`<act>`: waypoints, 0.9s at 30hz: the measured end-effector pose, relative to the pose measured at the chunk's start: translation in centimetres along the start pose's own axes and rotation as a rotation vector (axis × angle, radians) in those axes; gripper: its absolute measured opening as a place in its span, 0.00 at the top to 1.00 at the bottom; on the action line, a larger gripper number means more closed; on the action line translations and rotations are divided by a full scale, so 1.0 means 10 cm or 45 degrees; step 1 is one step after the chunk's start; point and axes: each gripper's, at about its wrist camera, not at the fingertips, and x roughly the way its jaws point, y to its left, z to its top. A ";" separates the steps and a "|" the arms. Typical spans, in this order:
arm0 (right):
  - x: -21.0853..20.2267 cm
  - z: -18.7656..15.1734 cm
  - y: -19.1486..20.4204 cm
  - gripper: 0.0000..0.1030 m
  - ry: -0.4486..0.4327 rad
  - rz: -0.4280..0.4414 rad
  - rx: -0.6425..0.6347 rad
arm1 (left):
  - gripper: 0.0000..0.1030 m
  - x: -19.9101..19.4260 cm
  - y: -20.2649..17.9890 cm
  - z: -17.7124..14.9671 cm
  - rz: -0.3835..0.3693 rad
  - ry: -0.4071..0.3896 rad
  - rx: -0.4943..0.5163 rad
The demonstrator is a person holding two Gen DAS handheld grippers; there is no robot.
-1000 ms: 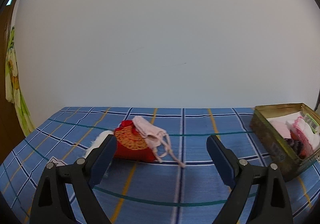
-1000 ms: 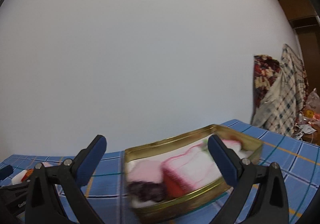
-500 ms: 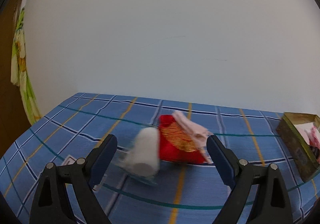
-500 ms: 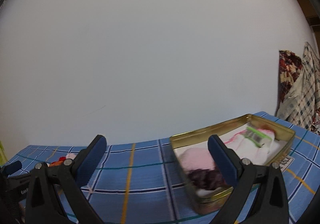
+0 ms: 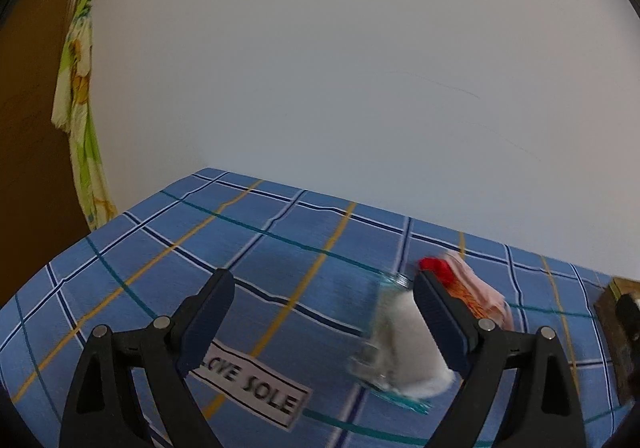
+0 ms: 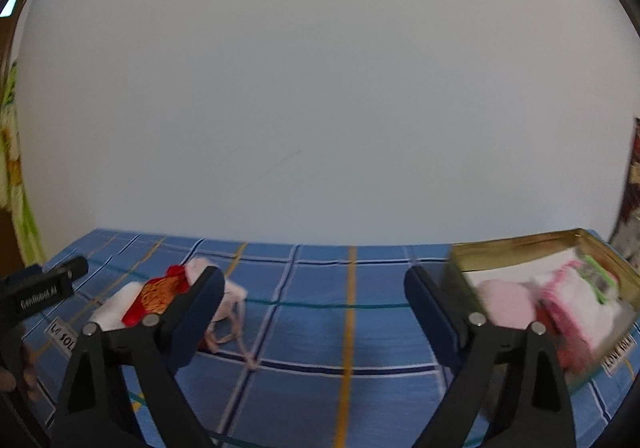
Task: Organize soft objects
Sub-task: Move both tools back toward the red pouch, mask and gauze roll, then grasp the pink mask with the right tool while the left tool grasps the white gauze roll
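A blue plaid cloth (image 6: 312, 328) covers the table. A gold tin (image 6: 520, 248) at its right edge already holds pink and white soft items. Both grippers, left (image 5: 324, 324) and right (image 6: 312, 312), hover with fingers apart, holding nothing. The white roll (image 5: 408, 352), red pouch (image 6: 160, 296) and pink mask (image 6: 232, 294) lie clustered at the left. Likely next: picking one up, which needs the left gripper centred over the roll.

Both the left gripper (image 5: 322, 306) and the right gripper (image 6: 314, 298) are built of black arms. Dark blue pads (image 5: 212, 310) and silver screws are fitted. White lettering is printed on one.
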 end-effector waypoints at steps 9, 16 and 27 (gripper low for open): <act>0.67 0.06 0.34 0.31 0.244 0.217 -0.104 | 0.10 0.02 0.13 0.05 0.029 0.026 -0.007; 1.18 0.04 0.51 0.38 0.435 0.318 -0.110 | 0.10 0.04 0.10 0.04 0.077 0.043 0.056; 1.65 -0.07 0.66 0.73 0.671 0.371 -0.053 | 0.10 0.00 0.01 0.03 -0.005 0.068 0.131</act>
